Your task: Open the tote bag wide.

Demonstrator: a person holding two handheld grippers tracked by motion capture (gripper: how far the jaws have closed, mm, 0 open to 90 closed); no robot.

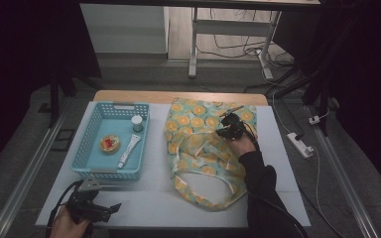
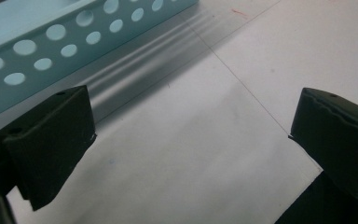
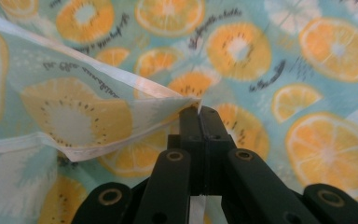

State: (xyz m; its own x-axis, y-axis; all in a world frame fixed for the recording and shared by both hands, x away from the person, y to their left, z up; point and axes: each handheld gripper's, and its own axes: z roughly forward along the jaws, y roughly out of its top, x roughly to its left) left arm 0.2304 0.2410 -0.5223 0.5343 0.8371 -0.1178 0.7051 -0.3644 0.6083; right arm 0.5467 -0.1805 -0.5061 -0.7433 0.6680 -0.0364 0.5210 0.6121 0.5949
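On the white surface [image 1: 154, 198], toward 3 o'clock of centre, lies a fabric bag [image 1: 198, 153] printed with orange and kiwi slices on a pale green ground. Its handles loop toward 6 o'clock, near the front edge of the surface. The right claw [image 1: 230, 128] sits over the upper part of the bag, at about 1 o'clock of the bag's middle. In the right gripper view, the right claw [image 3: 199, 109] has its two black jaws pressed fully together, with a white-hemmed edge [image 3: 98, 74] of the bag fabric pinched between the tips. From the pinch point the hem runs off toward 10 o'clock, and the cloth folds over beneath it. The person's dark sleeve [image 1: 260, 183] crosses the bag from 5 o'clock.

At 9 o'clock of the bag, apart from it, stands a light blue perforated basket [image 1: 87, 144]. Inside it lie a round tin with a red centre [image 1: 109, 144], a white tube [image 1: 128, 150] at 3 o'clock of the tin, and a small white-capped jar [image 1: 137, 122] at 12 o'clock of the tube.

The left claw [image 1: 110, 207] rests at the front edge of the surface, at 6 o'clock of the basket. In the left gripper view its jaws stand wide apart with nothing between them, and the basket wall [image 2: 51, 42] lies at 11 o'clock.
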